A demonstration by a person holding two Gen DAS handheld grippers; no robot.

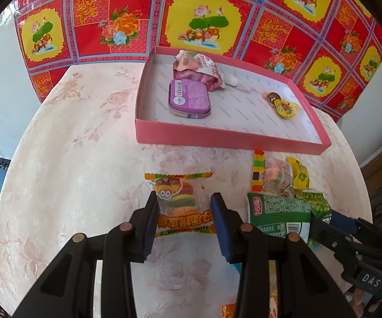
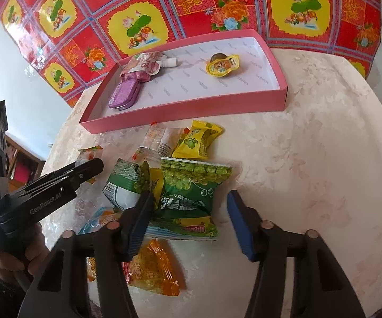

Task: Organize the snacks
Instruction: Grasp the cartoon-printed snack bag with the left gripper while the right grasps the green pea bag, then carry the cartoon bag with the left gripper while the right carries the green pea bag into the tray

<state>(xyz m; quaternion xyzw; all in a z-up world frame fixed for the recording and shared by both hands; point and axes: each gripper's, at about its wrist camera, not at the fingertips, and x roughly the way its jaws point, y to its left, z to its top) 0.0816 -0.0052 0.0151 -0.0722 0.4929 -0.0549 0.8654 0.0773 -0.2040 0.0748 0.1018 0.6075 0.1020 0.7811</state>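
Note:
A pink tray (image 1: 225, 139) (image 2: 191, 108) at the back of the table holds a purple tin (image 1: 189, 98) (image 2: 124, 94), a pink pouch (image 1: 199, 65) (image 2: 144, 65) and a yellow jelly cup (image 1: 286, 108) (image 2: 222, 66). My left gripper (image 1: 185, 204) is open, its fingers on either side of a burger gummy packet (image 1: 184, 201) on the table. My right gripper (image 2: 191, 204) is open around a green pea packet (image 2: 191, 190). Around it lie another green packet (image 2: 124, 185) (image 1: 278, 212), a yellow packet (image 2: 197, 139) and an orange packet (image 2: 153, 267).
The table (image 1: 71, 159) (image 2: 310, 145) is round with a pale floral cloth. A red and yellow patterned sheet (image 1: 204, 13) hangs behind it. A clear candy wrapper (image 1: 276, 175) lies in front of the tray. The left gripper's body (image 2: 53, 193) shows at the left of the right wrist view.

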